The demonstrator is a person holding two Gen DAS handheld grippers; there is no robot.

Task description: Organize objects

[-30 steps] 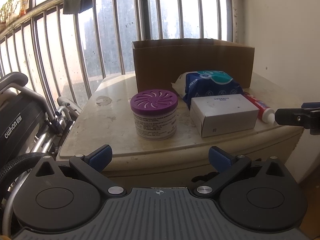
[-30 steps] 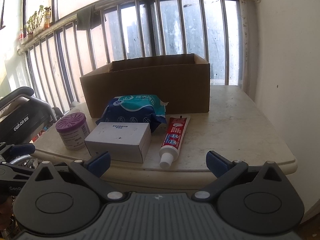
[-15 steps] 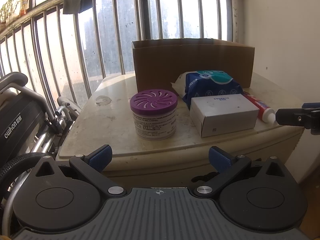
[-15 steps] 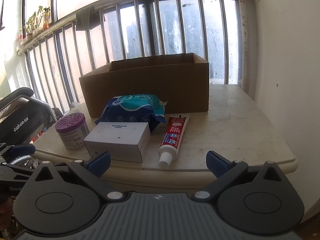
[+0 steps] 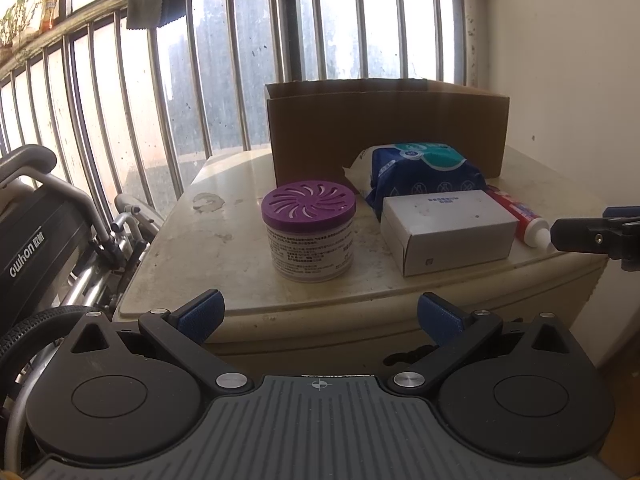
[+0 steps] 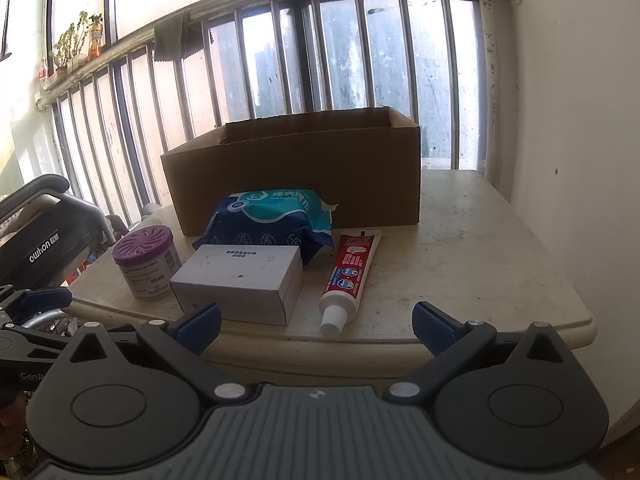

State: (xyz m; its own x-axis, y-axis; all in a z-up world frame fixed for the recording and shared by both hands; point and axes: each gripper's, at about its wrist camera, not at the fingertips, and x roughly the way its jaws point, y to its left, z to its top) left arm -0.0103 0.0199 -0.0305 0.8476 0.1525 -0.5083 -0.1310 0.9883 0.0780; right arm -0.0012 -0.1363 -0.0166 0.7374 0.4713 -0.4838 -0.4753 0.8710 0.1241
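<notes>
Beyond both grippers' wide, empty jaws, a purple-lidded jar (image 5: 309, 232), white box (image 6: 239, 278) and toothpaste tube (image 6: 350, 278) lay on the counter (image 6: 480, 264), untouched.

jar (image 5: 308, 236) left of carton (image 5: 450, 230), toothpaste (image 6: 349, 276) right — box (image 6: 296, 176) behind

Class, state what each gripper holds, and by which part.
Nothing is held: the left gripper and right gripper both have open, empty jaws.
</notes>
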